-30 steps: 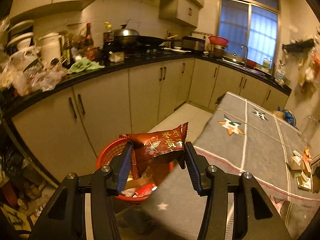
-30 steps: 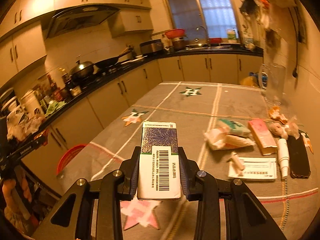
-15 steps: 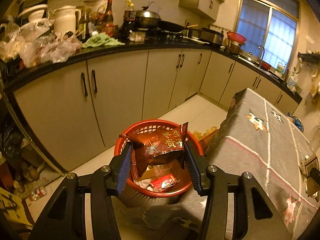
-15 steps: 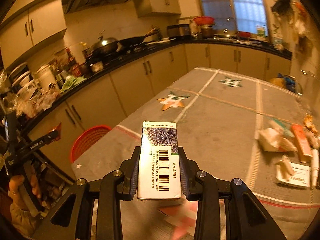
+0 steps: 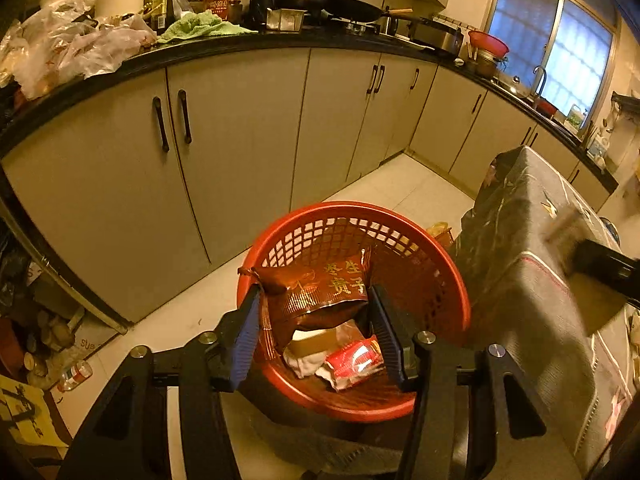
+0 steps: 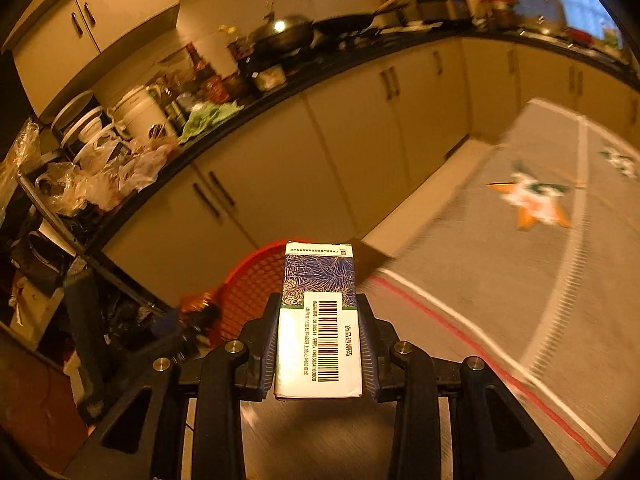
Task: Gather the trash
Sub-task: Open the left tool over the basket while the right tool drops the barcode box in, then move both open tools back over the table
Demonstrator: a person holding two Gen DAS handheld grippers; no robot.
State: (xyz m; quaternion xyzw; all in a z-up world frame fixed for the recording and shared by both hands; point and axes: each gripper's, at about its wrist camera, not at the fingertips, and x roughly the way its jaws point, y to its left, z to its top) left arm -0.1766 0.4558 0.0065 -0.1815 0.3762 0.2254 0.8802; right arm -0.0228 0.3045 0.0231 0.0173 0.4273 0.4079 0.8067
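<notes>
Wrapper (image 5: 316,288) in left gripper (image 5: 314,332) over basket (image 5: 432,280).

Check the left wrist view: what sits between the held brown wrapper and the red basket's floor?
Only earlier trash: a red packet and white scraps under the brown wrapper, inside the red basket.

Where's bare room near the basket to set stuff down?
Bare floor tiles between the cabinets and the red basket; bare grey tablecloth inside the red stripe. Crowded: the countertop with bags and bottles, and the left floor corner.
</notes>
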